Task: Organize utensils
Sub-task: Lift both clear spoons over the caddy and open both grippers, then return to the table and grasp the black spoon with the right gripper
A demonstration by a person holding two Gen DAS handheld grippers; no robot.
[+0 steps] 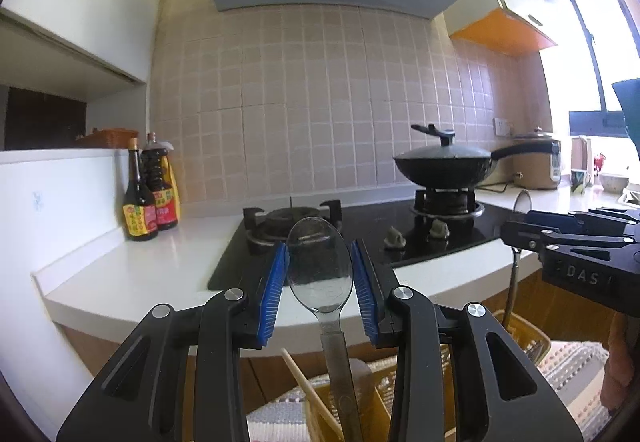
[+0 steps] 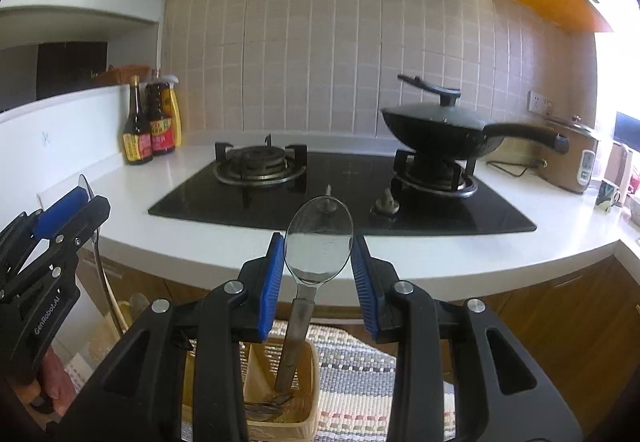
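Observation:
My left gripper [image 1: 320, 274] is shut on a spoon [image 1: 320, 266] with a clear bowl and metal handle, held upright by the bowl. Its handle points down toward a woven utensil basket [image 1: 524, 342] below, where a wooden chopstick [image 1: 308, 390] leans. My right gripper [image 2: 318, 262] is shut on a second clear spoon [image 2: 318, 246], also upright. Its handle reaches down into a compartment of the basket [image 2: 308, 382], which holds forks [image 2: 264, 406]. Each gripper shows at the edge of the other's view: the right one in the left wrist view [image 1: 508, 234], the left one in the right wrist view [image 2: 86, 198].
A white counter [image 2: 480, 242] holds a black gas hob [image 2: 344, 194] with a lidded wok [image 2: 440, 130] on the right burner. Sauce bottles [image 2: 152, 126] stand at the left, a rice cooker [image 2: 576, 154] at the right. A striped rug [image 2: 360, 382] lies on the floor under the basket.

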